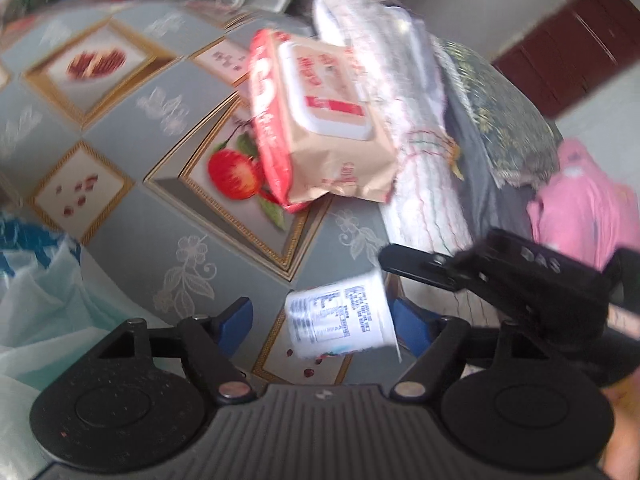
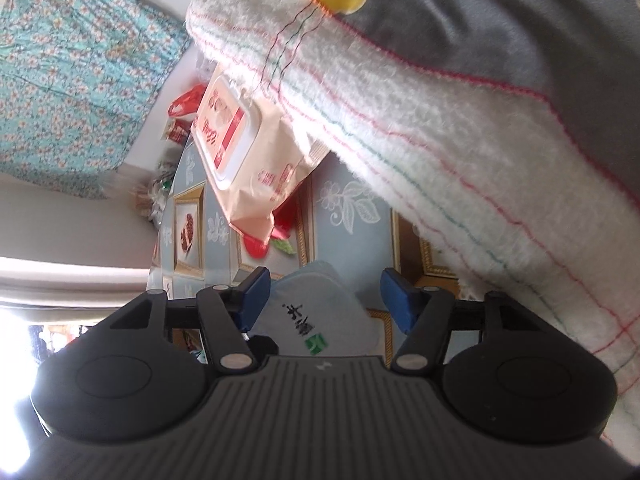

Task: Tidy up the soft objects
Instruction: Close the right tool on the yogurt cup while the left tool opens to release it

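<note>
Left wrist view: the left tool has its blue pads spread, and a small white plastic cup with a printed label lies on its side between them on the tabletop, which is covered in grey-blue oilcloth with framed fruit pictures. Whether either pad touches the cup I cannot tell; nothing looks pinched. Beyond it a beige-and-red soft pack of wet wipes with a white flip lid leans against a folded white fluffy towel with thin red and green stripes, probably propped there as part of a gathered pile. The other black tool reaches in from the right, close over the towel's near end. A pale blue plastic bag sits left; a pink cloth lies off to the right.

Right wrist view: the right tool is also spread and holds nothing. A light blue cloth bag with printed characters lies just under it. The striped towel fills the right side beneath a grey fabric, crowding any approach; the wipes pack rests against it.
</note>
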Demonstrator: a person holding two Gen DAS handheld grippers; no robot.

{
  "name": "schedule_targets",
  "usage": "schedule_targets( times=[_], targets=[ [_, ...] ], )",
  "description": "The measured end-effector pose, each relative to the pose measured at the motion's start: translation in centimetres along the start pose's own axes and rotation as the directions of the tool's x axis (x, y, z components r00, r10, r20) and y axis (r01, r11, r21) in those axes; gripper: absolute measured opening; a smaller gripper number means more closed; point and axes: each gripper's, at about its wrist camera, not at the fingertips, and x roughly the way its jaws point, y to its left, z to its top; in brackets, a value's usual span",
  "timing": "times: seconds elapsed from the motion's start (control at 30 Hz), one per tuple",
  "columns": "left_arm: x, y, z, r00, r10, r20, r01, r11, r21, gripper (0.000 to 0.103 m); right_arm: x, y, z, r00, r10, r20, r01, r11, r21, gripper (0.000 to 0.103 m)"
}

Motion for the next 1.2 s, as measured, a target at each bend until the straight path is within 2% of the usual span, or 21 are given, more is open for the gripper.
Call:
schedule_targets(
  times=[0.2, 0.37, 0.47, 0.73, 0.83, 0.97, 1.07, 1.2],
  targets=[
    [-0.8, -2.0, -0.4, 0.999, 0.043, 0.005, -0.043, 0.986, 0.163, 0.078, 0.3, 0.6, 0.2, 1.0, 0.008, -0.018, -0.008, 1.0, -0.026, 0.058],
    [-0.9, -3.8, -1.2, 0.997, 0.082, 0.009, -0.081, 0.944, 0.321, 0.082, 0.3, 1.4, 0.2, 0.999, 0.026, -0.04, -0.028, 0.998, -0.062, 0.057],
    [-0.6, -4.3, -1.6, 0.991, 0.128, 0.032, -0.131, 0.917, 0.376, 0.082, 0.5, 1.6, 0.2, 0.998, 0.022, -0.056, -0.027, 0.995, -0.091, 0.057],
    [0.8, -4.7, -1.7, 0.982, 0.183, 0.043, -0.181, 0.858, 0.481, 0.081, 0.6, 2.7, 0.1, 0.99, 0.056, -0.128, -0.079, 0.98, -0.184, 0.058],
    [1.2, -4.9, -1.9, 0.98, 0.194, 0.038, -0.186, 0.84, 0.51, 0.078, 0.4, 2.5, 0.4, 0.991, 0.06, -0.121, -0.083, 0.977, -0.196, 0.057],
    [1.8, -4.6, -1.8, 0.975, 0.218, 0.036, -0.205, 0.832, 0.516, 0.068, 0.4, 1.9, 1.0, 0.993, 0.062, -0.105, -0.083, 0.975, -0.205, 0.056],
    [1.9, -4.4, -1.5, 0.976, 0.217, 0.026, -0.199, 0.836, 0.511, 0.068, 0.8, 1.6, 1.2, 0.99, 0.083, -0.117, -0.105, 0.974, -0.201, 0.053],
    [1.9, -4.4, -1.5, 0.973, 0.226, 0.035, -0.21, 0.823, 0.528, 0.067, 0.5, 2.4, 1.0, 0.981, 0.123, -0.152, -0.158, 0.958, -0.241, 0.05]
  ],
)
